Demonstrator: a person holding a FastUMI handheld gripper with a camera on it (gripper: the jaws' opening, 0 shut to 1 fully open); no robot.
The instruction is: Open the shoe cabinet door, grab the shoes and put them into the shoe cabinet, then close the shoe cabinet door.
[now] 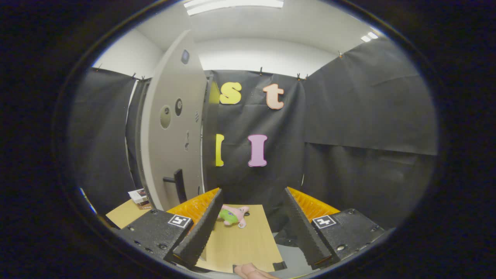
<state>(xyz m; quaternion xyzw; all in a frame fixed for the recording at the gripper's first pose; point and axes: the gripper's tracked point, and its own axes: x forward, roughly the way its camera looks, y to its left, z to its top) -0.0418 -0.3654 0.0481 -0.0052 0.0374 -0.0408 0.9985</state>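
Far left, beside the cabinet's foot, a small box [138, 195] sits on the tabletop. Next comes the cabinet door [174, 128], a tall pale panel already swung open toward you, edge-on, with its dark handle [176, 184] low down and just beyond your left finger; the cabinet [133, 135] itself stands behind it, its opening hidden by the door, so you cannot see inside from here. Your gripper [252, 228] is spread wide with nothing between its fingers and nothing touching either pad. Look through that gap: on the table [248, 244], just ahead and closer to the left finger, lies a small pink and green thing [232, 216], soft-looking, which I take for the shoe, though it is too small to be sure. Its long axis seems to run left to right, across your line of approach, so the fingers would straddle its short side if you go straight in and slightly left. Near you, under the fingers, part of a hand [252, 271] shows. To the right there is only booth wall. The door looks done; the grab is next.
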